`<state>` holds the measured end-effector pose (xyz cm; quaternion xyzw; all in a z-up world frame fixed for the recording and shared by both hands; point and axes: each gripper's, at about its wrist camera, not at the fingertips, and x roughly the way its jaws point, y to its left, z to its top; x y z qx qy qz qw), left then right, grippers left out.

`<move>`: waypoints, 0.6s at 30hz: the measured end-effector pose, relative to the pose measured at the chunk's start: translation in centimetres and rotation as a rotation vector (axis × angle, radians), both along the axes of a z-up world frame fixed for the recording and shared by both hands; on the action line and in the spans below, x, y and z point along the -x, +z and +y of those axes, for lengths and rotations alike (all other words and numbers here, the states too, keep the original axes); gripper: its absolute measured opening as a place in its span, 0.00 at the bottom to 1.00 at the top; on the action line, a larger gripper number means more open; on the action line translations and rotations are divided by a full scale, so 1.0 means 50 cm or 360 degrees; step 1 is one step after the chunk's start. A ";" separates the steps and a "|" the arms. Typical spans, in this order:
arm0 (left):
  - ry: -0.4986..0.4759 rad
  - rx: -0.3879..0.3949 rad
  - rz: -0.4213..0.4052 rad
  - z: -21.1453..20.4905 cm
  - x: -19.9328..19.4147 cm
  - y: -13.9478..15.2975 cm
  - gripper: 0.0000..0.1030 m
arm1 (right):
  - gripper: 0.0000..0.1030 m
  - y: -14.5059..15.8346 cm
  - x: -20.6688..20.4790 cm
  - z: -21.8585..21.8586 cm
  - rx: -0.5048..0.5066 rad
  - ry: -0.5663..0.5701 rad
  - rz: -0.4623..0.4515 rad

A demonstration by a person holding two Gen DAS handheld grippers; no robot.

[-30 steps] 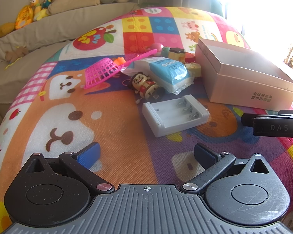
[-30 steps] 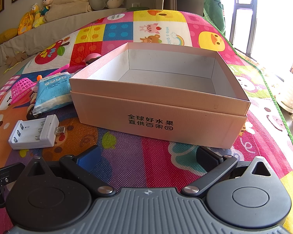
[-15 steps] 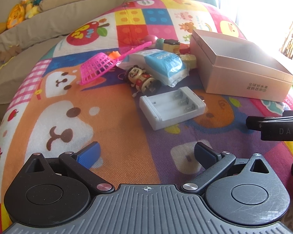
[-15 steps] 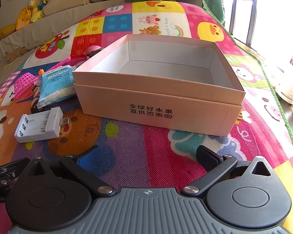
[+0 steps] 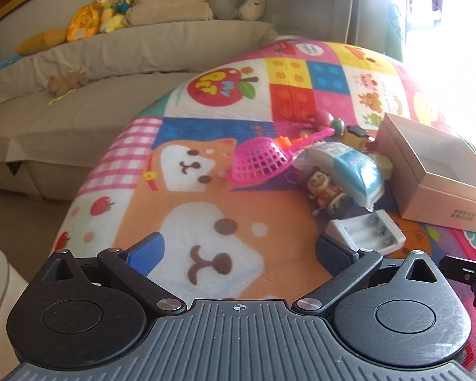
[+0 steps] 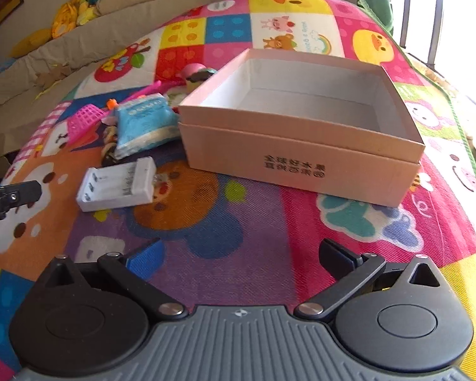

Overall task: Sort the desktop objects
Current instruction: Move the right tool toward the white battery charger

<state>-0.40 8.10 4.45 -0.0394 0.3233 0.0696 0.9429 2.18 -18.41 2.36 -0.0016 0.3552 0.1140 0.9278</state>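
Hovering low over the play mat (image 6: 238, 222), left gripper (image 5: 238, 249) and right gripper (image 6: 241, 254) both hold their fingers apart, empty. Pink box (image 6: 301, 146) sits open with nothing inside near the mat's right edge; white battery charger (image 6: 117, 184) lies just left of it.

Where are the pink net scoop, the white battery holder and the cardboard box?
pink net scoop (image 5: 259, 162), left wrist view, mesh head
white battery holder (image 6: 117, 184), right wrist view, top face
cardboard box (image 6: 298, 162), right wrist view, front wall

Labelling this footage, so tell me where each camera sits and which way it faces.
Left wrist: on the left gripper, facing the play mat, toys and sofa; own open fingers show.
Right wrist: on the right gripper, facing the empty cardboard box; own open fingers show, left gripper's tip at the left edge.
Shared: box, white battery holder, pink net.
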 end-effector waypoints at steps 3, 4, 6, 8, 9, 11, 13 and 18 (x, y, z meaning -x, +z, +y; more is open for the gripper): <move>0.0081 0.0045 -0.0011 0.027 0.005 0.001 1.00 | 1.00 0.015 0.007 0.076 0.0048 0.0168 -0.0152; 0.0100 0.0060 -0.0010 0.034 0.007 0.000 1.00 | 1.00 0.014 0.004 0.095 0.0049 0.0202 -0.0154; 0.0120 0.0071 0.0000 0.043 0.012 -0.005 1.00 | 1.00 0.004 -0.014 0.141 0.0052 0.0273 -0.0115; 0.0125 0.0065 0.0009 0.045 0.015 -0.009 1.00 | 1.00 -0.008 -0.031 0.175 0.0069 0.0295 -0.0097; 0.0125 0.0061 0.0016 0.045 0.017 -0.011 1.00 | 1.00 -0.011 -0.038 0.184 0.0076 0.0292 -0.0090; 0.0121 0.0060 0.0028 0.044 0.019 -0.015 1.00 | 0.99 -0.018 -0.053 0.194 0.0058 0.0279 -0.0066; 0.0117 0.0061 0.0039 0.042 0.015 -0.019 1.00 | 0.92 -0.023 -0.063 0.198 0.0056 0.0289 -0.0045; 0.0046 0.0062 0.0038 0.018 -0.001 -0.024 1.00 | 0.75 -0.029 -0.055 0.163 0.0058 0.0292 0.0011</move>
